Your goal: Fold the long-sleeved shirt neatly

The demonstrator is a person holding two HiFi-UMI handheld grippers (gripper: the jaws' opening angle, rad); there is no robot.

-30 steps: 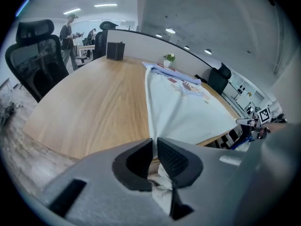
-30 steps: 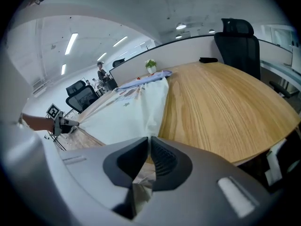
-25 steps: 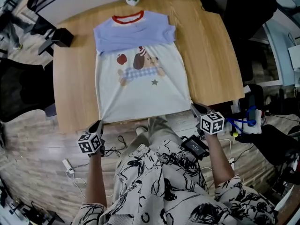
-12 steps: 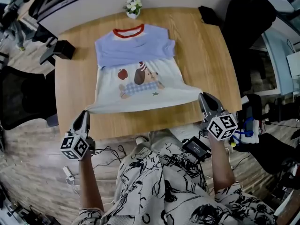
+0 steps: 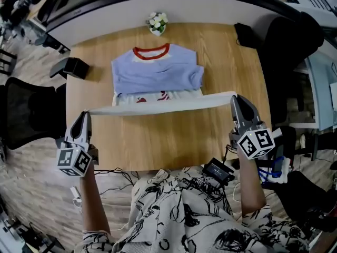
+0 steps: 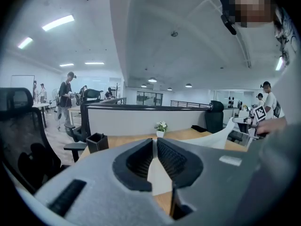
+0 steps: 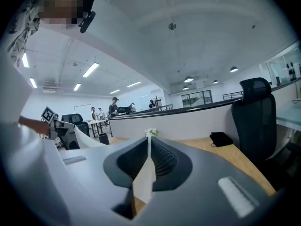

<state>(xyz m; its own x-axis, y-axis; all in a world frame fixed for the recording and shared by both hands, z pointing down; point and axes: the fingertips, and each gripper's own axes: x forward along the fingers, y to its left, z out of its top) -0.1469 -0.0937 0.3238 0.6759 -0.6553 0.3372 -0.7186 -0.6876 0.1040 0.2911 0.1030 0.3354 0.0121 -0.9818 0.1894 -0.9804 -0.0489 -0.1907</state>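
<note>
The shirt point(image 5: 158, 77) lies on the wooden table point(image 5: 168, 136), blue sleeves folded across its chest and red collar toward the far edge. Its white hem point(image 5: 158, 105) is lifted off the table and stretched taut between both grippers. My left gripper point(image 5: 84, 116) is shut on the hem's left corner, with white cloth point(image 6: 158, 173) pinched between its jaws. My right gripper point(image 5: 234, 99) is shut on the right corner, a strip of cloth point(image 7: 145, 175) hanging from its closed jaws. The raised hem hides most of the printed picture.
A small flower pot point(image 5: 157, 22) stands at the table's far edge. A black box point(image 5: 79, 67) sits off the left side, a black bag point(image 5: 245, 35) at the far right corner. Black chairs point(image 5: 23, 115) flank the table; cables and a power brick point(image 5: 220, 170) lie on the floor.
Both grippers have risen and moved forward over the table, carrying the hem up and toward the collar. The lower half of the shirt has come off the table.
</note>
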